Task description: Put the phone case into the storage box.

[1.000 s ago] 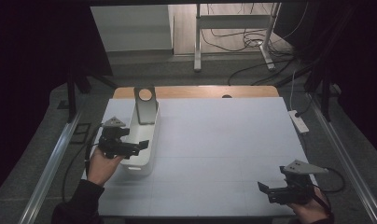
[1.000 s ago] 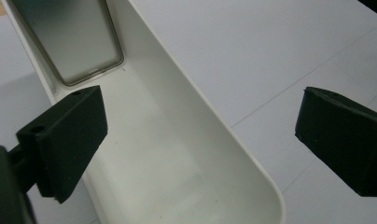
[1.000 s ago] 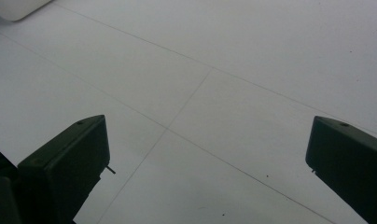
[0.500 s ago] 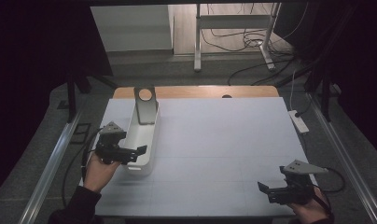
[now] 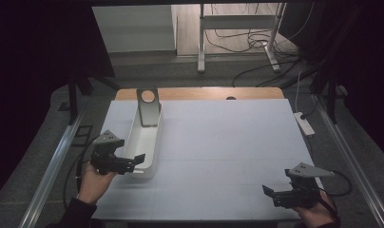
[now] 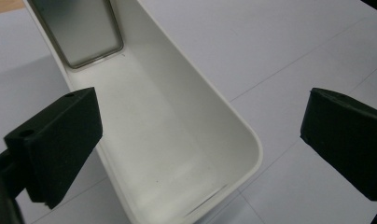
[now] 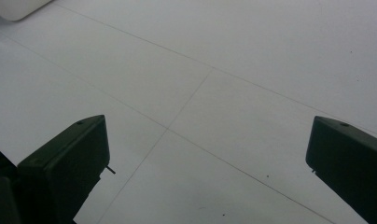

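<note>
High view overlooks the table (image 5: 228, 142); gripper views hover close.

white tray (image 5: 145, 137), grey metal plate (image 5: 148, 107), black tongs (image 5: 135, 162), pale grey table (image 5: 228, 152) faintly lined

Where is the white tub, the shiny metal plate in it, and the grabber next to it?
white tub (image 5: 143, 142), high view, on its bare inner floor.
metal plate (image 5: 148, 105), high view, on its upper half.
left gripper (image 5: 139, 159), high view, between its open fingertips.
</note>
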Demonstrator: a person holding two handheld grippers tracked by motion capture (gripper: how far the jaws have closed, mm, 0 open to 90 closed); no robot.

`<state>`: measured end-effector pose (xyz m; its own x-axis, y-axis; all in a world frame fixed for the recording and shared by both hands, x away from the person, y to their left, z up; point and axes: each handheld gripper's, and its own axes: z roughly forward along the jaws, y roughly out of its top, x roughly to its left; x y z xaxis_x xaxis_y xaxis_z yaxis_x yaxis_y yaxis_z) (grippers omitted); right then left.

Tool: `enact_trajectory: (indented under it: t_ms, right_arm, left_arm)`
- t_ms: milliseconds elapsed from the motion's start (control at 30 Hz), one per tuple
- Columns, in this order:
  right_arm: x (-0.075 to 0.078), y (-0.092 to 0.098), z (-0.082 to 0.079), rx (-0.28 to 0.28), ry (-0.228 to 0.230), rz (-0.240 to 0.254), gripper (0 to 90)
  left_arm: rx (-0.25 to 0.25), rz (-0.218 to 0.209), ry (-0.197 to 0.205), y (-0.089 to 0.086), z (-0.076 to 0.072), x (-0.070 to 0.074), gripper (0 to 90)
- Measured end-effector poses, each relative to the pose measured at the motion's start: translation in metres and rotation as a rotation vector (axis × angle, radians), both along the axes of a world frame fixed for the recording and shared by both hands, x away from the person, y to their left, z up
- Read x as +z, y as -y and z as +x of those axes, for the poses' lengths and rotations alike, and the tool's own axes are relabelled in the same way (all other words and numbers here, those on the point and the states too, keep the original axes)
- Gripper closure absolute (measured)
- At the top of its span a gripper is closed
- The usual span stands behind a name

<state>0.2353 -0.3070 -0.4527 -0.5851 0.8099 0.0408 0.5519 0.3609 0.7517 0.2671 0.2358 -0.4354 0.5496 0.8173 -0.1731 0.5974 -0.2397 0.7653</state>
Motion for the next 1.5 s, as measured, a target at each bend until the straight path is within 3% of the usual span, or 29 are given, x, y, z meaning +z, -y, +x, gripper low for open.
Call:
enact_trajectory:
  t_ms: [533, 1500]
  right_arm:
    - [0.000, 0.000, 0.000, -0.001, -0.001, 0.002, 0.0]
    - [0.000, 0.000, 0.000, -0.002, -0.002, 0.000, 0.0]
  left_arm:
    - [0.019, -0.003, 0.035, -0.010, -0.020, -0.002, 0.0]
    - [0.080, -0.007, 0.053, -0.031, -0.055, -0.009, 0.0]
